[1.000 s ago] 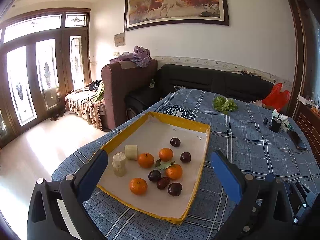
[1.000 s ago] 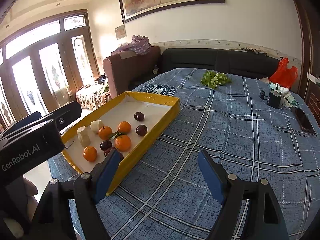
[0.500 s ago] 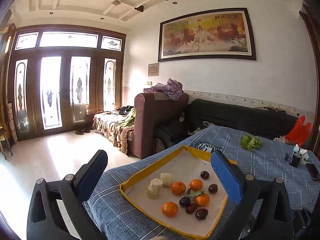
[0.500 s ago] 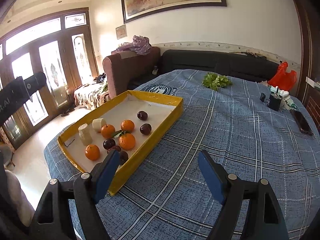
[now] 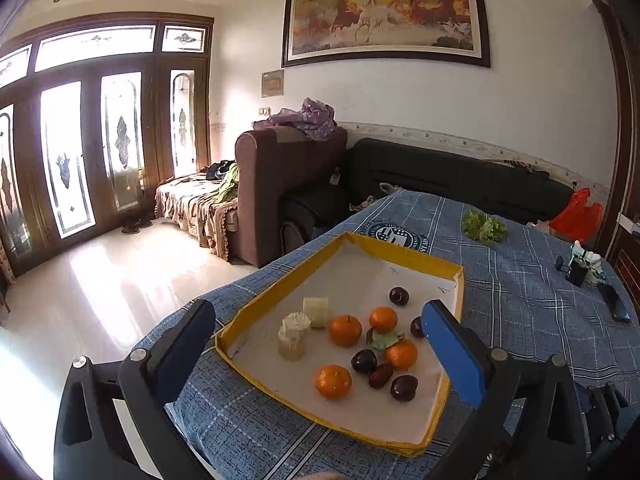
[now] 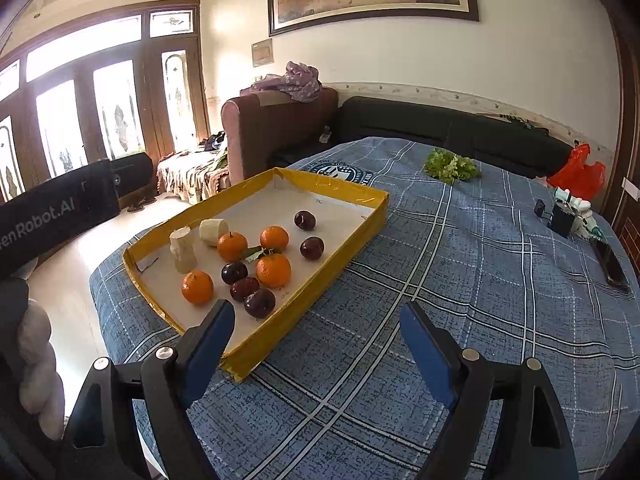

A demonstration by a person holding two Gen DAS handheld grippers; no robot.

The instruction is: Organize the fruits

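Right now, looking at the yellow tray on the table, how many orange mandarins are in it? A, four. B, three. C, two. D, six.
A: the right wrist view shows four mandarins in the yellow tray, namely one at the near left, one by the pale chunks, one toward the middle, and one beside the leaf; the other round fruits there are dark red.

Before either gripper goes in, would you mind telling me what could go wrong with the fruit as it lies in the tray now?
1. The dark plums and oranges lie bunched together, touching; a gripper closing on one may nudge its neighbours and set them rolling.
2. The yellow tray is shallow and light-looking; a push on its wall could slide it across the blue cloth.
3. The right gripper, jaws opening and empty, hangs near the tray's corner and might clip it.
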